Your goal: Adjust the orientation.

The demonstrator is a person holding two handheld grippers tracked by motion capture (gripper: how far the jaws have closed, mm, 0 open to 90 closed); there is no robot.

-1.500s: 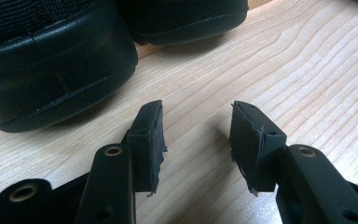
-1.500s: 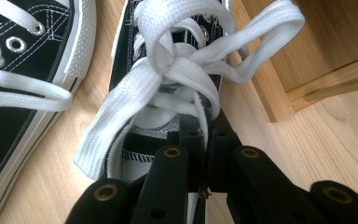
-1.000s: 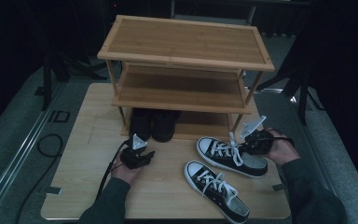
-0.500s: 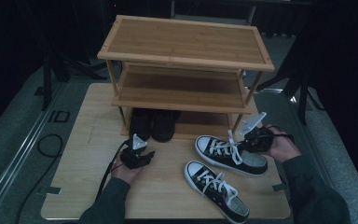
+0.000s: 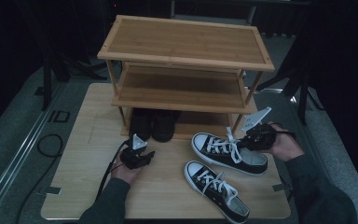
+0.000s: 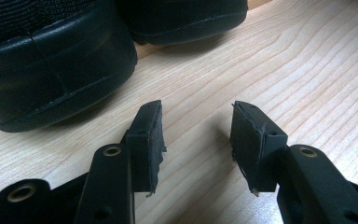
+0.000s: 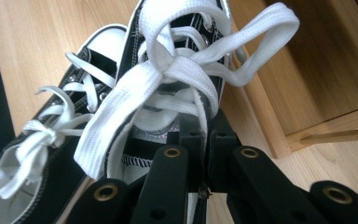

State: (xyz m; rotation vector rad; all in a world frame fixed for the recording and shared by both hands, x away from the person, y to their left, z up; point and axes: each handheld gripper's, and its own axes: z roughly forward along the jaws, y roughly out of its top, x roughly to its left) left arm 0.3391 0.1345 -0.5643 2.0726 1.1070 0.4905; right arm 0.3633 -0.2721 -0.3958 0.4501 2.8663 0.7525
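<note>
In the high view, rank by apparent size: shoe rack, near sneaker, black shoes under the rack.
1. Shoe rack, largest by far.
2. Near sneaker.
3. Black shoes, smallest as seen, though the rack partly hides them, so their true size is unsure.

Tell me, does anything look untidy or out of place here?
Yes. Two black canvas sneakers with white laces lie slanted on the light wooden board, not on the bamboo shoe rack; the black leather shoes sit neatly underneath.
</note>
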